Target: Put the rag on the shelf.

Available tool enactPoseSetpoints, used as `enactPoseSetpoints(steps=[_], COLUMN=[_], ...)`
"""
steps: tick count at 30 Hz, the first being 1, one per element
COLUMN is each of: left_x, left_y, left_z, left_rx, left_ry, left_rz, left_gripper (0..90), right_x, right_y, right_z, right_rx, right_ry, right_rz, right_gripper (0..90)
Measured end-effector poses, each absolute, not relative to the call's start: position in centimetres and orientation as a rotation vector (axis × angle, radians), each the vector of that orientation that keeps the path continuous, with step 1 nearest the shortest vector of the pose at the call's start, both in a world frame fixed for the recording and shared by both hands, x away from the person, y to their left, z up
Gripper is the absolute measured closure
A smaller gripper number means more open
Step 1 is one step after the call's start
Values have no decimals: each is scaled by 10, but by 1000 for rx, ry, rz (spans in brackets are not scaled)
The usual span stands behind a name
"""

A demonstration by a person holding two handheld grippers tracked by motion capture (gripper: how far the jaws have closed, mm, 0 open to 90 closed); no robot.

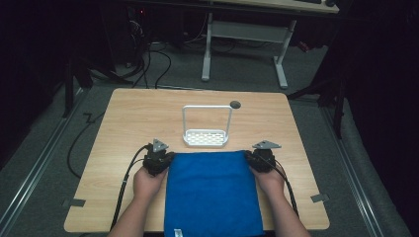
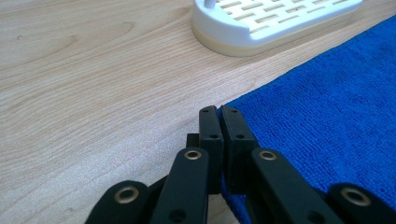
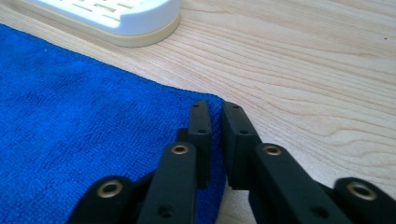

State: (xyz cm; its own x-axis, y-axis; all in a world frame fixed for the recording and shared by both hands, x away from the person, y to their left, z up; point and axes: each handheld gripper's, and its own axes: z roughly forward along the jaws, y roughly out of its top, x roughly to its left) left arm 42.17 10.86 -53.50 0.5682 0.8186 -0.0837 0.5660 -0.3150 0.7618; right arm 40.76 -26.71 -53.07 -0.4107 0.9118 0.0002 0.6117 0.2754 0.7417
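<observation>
We pinch the far corners of a plush blue cloth [image 1: 212,190] on the wood-grain desk [image 1: 133,118], left gripper [image 2: 219,112] and right gripper [image 3: 212,108] fingers clenched on it. A white slotted plastic rack [image 1: 206,137] stands just beyond.

My blue cloth [image 1: 212,192] runs off the bottom edge of the high view, and the white rack [image 2: 275,21] is cut off at the top of my left gripper view.

2 hand-held black grippers, bare forearms

Each gripper, left [image 1: 159,159] and right [image 1: 261,158], carries a grey 3-cornered plate on top and trails a black cable; the jaws are matte black linked bars with brass-ringed pivots and small screw holes.
</observation>
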Motion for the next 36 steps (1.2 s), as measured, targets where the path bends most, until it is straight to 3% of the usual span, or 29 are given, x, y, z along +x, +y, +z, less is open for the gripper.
enactPoseSetpoints(steps=[13, 21, 36], left_x=[416, 401, 387], left_y=[115, 119, 130], left_z=[-533, -528, -510], left_rx=[1951, 1876, 1742], left_ry=[1076, 974, 989], left_rz=[406, 474, 460], left_gripper=[888, 887, 887], right_x=[395, 370, 351], right_y=[-266, -266, -261], right_z=[-523, -505, -486], right_rx=[1317, 1260, 1190], right_ry=[2059, 1962, 1905], right_rz=[1007, 1115, 1203], right_gripper=[883, 883, 882])
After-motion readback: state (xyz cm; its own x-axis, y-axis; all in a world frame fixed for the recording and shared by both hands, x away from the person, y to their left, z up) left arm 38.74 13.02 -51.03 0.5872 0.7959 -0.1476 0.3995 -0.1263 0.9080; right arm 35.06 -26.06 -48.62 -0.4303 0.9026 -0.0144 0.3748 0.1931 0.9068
